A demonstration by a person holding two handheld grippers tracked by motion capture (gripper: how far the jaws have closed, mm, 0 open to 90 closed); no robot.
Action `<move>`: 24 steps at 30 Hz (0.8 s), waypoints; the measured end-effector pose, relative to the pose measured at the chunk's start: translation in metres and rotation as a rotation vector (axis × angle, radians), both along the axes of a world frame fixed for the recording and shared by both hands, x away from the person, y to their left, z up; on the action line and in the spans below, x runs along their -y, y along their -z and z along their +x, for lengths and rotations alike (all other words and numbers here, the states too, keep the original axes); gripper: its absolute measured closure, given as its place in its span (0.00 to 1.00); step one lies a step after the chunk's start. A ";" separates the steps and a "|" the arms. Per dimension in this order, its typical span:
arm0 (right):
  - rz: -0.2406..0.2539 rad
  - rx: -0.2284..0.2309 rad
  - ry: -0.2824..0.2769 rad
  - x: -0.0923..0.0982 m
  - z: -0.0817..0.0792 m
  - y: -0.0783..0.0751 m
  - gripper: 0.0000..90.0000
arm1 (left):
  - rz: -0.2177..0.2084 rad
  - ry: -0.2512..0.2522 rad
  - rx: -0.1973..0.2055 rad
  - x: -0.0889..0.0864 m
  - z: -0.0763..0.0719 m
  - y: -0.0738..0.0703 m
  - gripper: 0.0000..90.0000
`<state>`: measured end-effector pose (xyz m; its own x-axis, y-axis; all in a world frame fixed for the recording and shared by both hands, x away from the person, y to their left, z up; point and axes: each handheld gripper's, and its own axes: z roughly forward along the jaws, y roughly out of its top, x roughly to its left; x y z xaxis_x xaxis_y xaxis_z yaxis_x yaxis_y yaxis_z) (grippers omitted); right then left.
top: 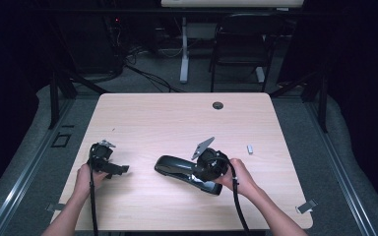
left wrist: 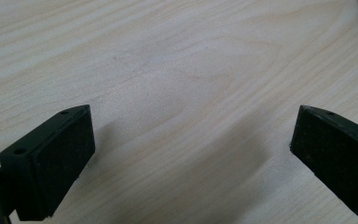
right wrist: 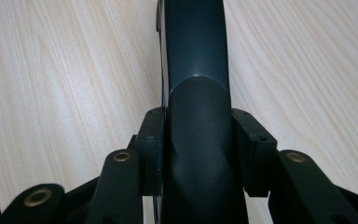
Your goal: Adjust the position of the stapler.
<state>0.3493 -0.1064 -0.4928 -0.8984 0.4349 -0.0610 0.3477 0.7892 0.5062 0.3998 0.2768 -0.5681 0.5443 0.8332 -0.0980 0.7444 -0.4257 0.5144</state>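
Tongs, right [right wrist: 198,140]: pinching a black stapler [top: 177,166] across its rear.
Left tongs [left wrist: 191,154]: spread, empty, low over the table [top: 177,123], likely waiting while the stapler is steadied.

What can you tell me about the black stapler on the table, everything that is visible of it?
The stapler is a long black object with a smooth, slightly glossy top that looks like plastic, and a rounded nose pointing to the person's left. It lies flat on the light wooden table, near the front middle. Its rear end is clamped from both sides by the right hand-held gripper, whose pads press against its body. A pale metal-like part shows low on its rear end in the high view. The left hand-held gripper stays apart from it.
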 end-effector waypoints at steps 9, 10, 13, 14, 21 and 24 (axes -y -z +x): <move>0.026 0.002 -0.074 0.007 0.007 0.001 0.66 | -0.002 -0.007 0.006 -0.001 -0.002 -0.001 0.00; 0.023 0.000 -0.090 0.009 0.009 0.001 0.66 | 0.000 -0.008 0.009 -0.001 -0.002 -0.002 0.00; 0.024 0.001 -0.106 0.010 0.012 0.001 0.66 | -0.001 -0.006 0.010 -0.001 -0.002 -0.002 0.00; 0.025 0.000 -0.110 0.010 0.012 0.001 0.66 | -0.001 -0.008 0.013 -0.001 -0.003 -0.003 0.00; 0.029 -0.012 -0.173 0.018 0.018 0.001 0.66 | -0.001 -0.001 0.016 -0.001 -0.003 -0.003 0.00; 0.011 -0.013 -0.168 0.017 0.018 0.000 0.65 | -0.005 -0.002 0.021 -0.001 -0.003 -0.003 0.00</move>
<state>0.3676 -0.1237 -0.4930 -0.9592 0.2790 -0.0453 0.2176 0.8314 0.5114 0.3964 0.2781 -0.5648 0.5445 0.8339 -0.0906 0.7342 -0.4216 0.5322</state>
